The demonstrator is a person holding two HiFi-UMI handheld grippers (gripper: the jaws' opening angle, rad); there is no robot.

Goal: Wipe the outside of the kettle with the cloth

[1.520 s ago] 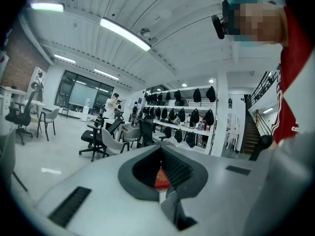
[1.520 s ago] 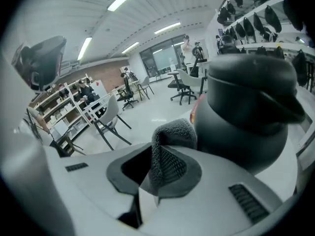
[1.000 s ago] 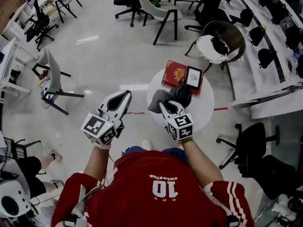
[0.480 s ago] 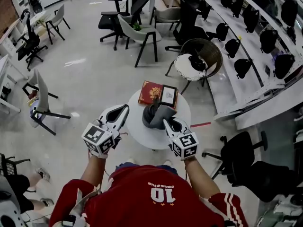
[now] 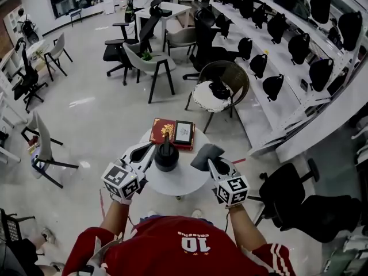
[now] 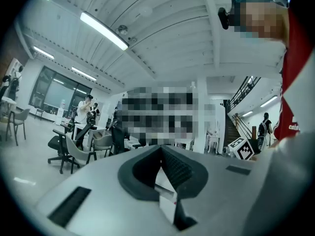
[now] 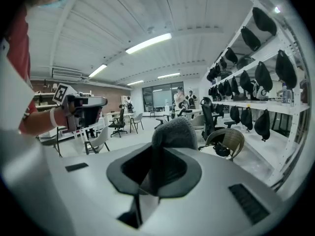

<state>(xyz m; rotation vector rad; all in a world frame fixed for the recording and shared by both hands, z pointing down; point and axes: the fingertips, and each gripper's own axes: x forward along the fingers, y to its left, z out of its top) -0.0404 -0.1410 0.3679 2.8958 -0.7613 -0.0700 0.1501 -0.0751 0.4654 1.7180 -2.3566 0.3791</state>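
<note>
With the right hand-held gripper pinching the cloth just right of the kettle on the tabletop and the left hand-held gripper closed on nothing beside it, a firm wipe could slide or tip the unsteadied kettle.

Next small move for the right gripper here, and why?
Probably move the right gripper left until the cloth meets the side of the kettle. Its jaws are shut on the cloth, held apart from the kettle, to its right. The left gripper is shut and empty beside the kettle.
</note>
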